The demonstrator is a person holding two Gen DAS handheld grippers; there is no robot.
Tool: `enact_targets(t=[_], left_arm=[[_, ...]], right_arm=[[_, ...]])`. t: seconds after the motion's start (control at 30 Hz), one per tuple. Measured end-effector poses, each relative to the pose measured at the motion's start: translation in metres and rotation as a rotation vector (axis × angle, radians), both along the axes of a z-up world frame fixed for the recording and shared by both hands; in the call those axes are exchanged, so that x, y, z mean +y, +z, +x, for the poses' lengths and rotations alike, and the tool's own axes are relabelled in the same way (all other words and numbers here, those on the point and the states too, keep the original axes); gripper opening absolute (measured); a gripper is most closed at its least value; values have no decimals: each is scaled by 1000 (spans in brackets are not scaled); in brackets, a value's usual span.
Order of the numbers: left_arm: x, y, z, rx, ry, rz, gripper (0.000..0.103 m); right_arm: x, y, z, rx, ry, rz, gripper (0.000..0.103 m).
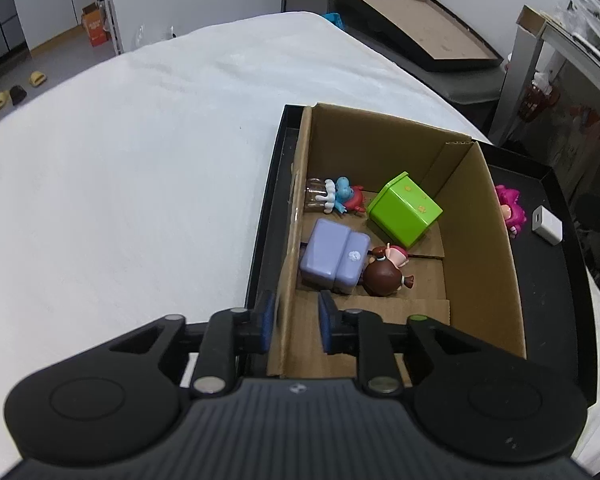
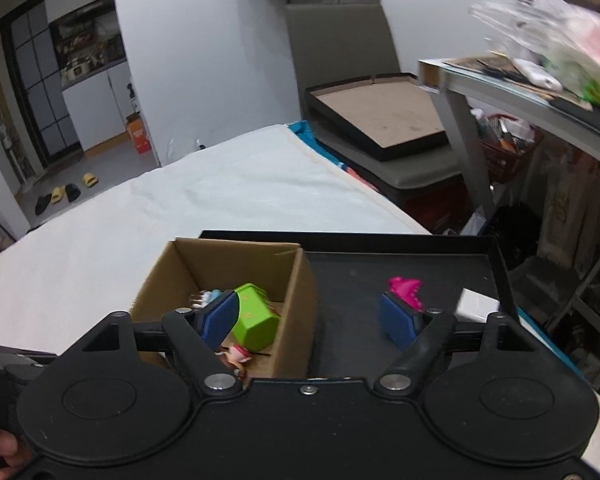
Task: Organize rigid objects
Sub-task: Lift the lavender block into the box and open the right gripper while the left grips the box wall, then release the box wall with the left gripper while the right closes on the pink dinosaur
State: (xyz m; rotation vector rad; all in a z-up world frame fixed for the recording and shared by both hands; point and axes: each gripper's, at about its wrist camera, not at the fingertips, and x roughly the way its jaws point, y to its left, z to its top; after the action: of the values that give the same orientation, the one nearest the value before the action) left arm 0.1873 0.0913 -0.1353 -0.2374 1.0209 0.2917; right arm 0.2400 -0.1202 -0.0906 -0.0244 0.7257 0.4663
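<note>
the left gripper (image 1: 296,322) straddles the near left wall of the cardboard box (image 1: 484,248), pads slightly apart and not pressing it. inside lie a green toy house (image 1: 404,210), a lilac toy sofa (image 1: 334,256), a brown-haired doll (image 1: 386,272) and a blue figure (image 1: 340,196). the right gripper (image 2: 310,320) hangs wide open and empty over the black tray (image 2: 348,280), a pink toy (image 2: 406,290) just beyond its right pad.

cardboard box (image 1: 480,240): open, toys inside | pink toy (image 1: 510,210): outside, on black tray (image 1: 548,280)
</note>
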Motion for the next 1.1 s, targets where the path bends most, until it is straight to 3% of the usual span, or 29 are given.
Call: enact_targets(t=[0.1, 0.2, 0.57, 1.1], left_arm=[[-7, 8, 2, -1, -5, 38, 42], [-14, 13, 6, -2, -12, 76, 49], [-40, 15, 27, 28, -15, 145, 56], [-51, 15, 54, 60, 8, 268, 61]], right_arm=[[-16, -6, 1, -4, -24, 20, 82], [-31, -15, 6, 5, -53, 40, 84], [-67, -48, 29, 51, -119, 120, 85], [-70, -84, 62, 101, -147, 202, 85]])
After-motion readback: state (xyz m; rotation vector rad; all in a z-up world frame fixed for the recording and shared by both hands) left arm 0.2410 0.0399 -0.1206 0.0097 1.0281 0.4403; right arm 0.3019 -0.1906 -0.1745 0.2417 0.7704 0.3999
